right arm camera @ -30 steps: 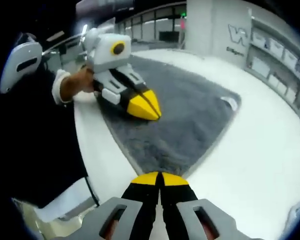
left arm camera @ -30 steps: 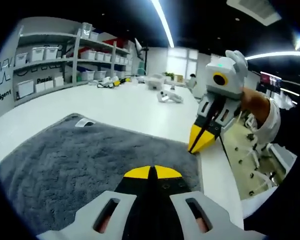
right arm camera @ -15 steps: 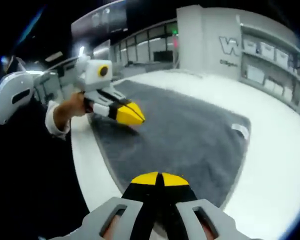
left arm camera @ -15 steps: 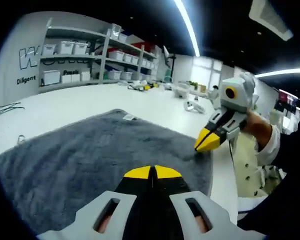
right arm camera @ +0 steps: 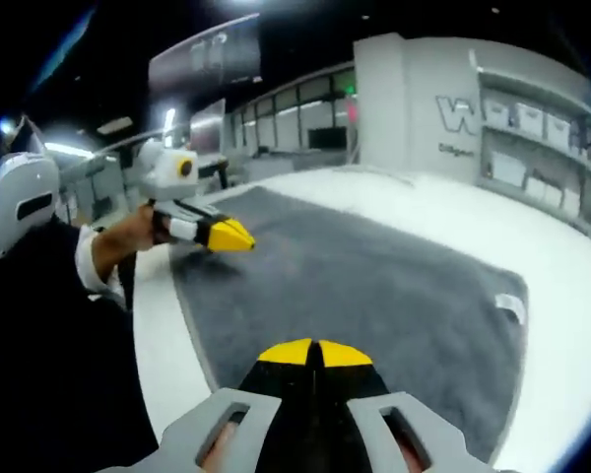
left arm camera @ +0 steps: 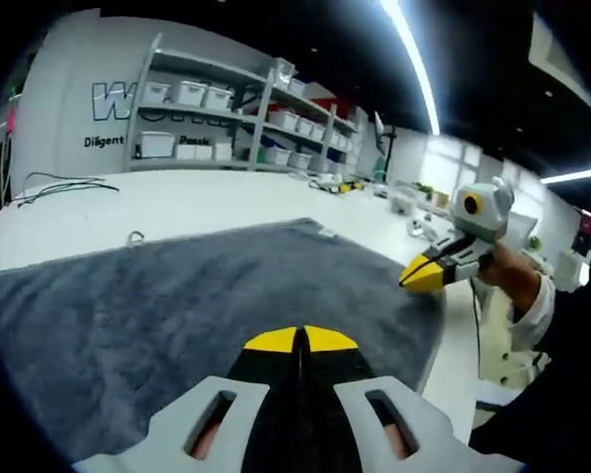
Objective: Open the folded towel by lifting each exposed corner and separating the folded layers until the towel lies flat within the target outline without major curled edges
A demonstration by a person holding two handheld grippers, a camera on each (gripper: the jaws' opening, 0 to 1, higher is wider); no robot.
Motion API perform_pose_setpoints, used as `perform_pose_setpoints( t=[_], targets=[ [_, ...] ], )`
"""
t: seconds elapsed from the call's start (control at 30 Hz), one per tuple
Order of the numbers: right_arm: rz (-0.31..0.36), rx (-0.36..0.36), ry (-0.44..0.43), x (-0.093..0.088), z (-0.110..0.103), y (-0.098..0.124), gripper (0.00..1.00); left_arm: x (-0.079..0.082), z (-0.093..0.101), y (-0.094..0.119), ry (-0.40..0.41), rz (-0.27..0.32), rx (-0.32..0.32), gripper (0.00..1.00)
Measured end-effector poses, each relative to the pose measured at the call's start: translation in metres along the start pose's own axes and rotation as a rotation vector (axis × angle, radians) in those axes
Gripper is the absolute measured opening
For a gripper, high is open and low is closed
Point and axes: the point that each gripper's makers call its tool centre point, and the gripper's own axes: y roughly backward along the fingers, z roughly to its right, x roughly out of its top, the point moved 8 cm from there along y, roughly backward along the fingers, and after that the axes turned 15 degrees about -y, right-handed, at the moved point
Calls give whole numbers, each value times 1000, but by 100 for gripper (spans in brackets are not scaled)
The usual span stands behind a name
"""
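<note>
White table [left arm camera: 207,202]: grey towel [left arm camera: 177,305] spread flat on it; cables [left arm camera: 59,184] beyond.

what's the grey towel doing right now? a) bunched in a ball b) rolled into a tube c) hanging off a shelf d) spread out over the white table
d: the grey towel lies spread across the white table, its white label near one edge, with the left gripper and the right gripper out at opposite sides.
</note>
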Motion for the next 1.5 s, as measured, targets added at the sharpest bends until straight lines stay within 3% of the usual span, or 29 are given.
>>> perform_pose_setpoints(
  t=[0.17,0.5,0.67,1.0,1.1,1.2,1.23,1.5],
  targets=[
    [-2,26,-6,1,-9,-22,0,-17,-23,29,-78,-34,94,1],
    [11,35,1,5,-23,-52,0,-35,-55,63,-54,-19,191,1],
    [21,38,7,9,-28,-64,0,-47,-65,72,-45,-49,217,1],
    [54,16,131,10,-40,-87,0,-64,-83,94,-43,-84,251,1],
    [31,12,133,5,-39,-93,0,-68,-84,98,-32,-89,237,1],
    [-27,-15,172,-4,-36,-97,0,-76,-85,100,-67,-131,232,1],
    [9,0,196,-2,-38,-96,0,-78,-85,100,-70,-135,232,1],
    [19,17,207,-5,-35,-93,0,-82,-85,106,-30,-103,231,1]
  ],
)
